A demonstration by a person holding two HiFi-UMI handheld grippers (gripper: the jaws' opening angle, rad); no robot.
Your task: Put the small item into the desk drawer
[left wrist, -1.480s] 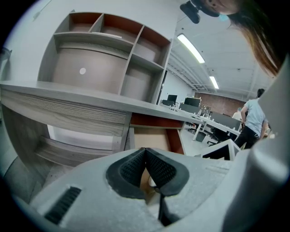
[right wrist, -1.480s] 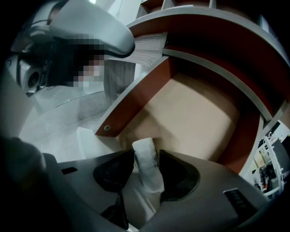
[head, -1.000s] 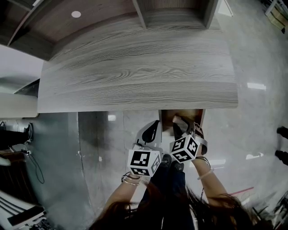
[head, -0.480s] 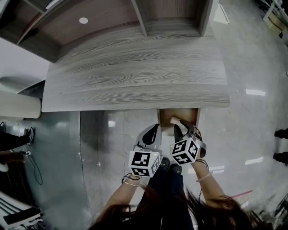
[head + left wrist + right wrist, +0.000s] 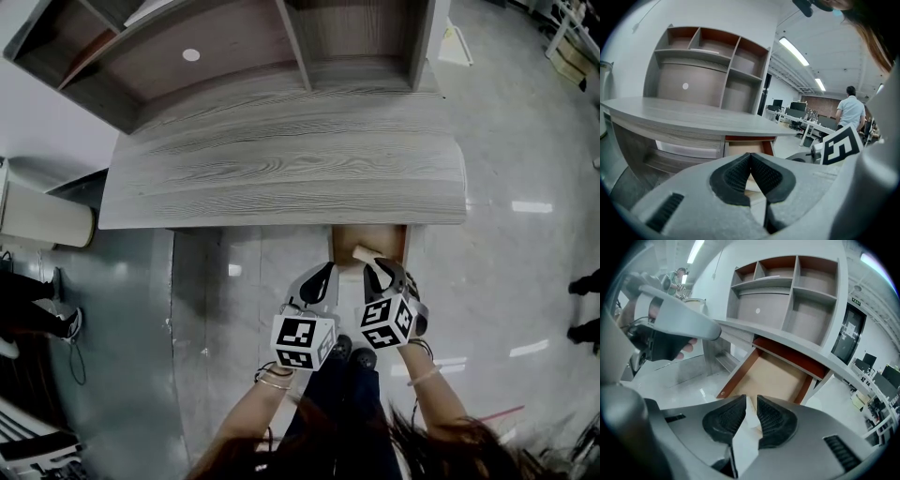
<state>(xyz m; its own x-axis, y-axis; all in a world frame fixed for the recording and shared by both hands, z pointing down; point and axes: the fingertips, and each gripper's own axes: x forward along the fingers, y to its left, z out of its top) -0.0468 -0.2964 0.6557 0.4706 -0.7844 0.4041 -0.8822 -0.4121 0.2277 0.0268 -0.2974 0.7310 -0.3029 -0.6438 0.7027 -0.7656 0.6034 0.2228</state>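
Below the desk's [image 5: 281,178] front edge, at left, the left gripper [image 5: 325,272] points slightly downward, its jaws pressed together on nothing. Beside it the right gripper [image 5: 751,402], tilted steeply down, has just been closing its jaws and clamps the small item [image 5: 744,437], a pale block, above the open drawer [image 5: 396,242]. Judged step: delivery. Next: lower into the drawer, then release.

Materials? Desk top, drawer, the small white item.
Desk top: grey wood-grain laminate by the look, matte, streaky printed grain. Drawer: pale tan floor, reddish-brown sides, likely coated board. Small white item: thin, creased, looks like paper or tissue; can't confirm.
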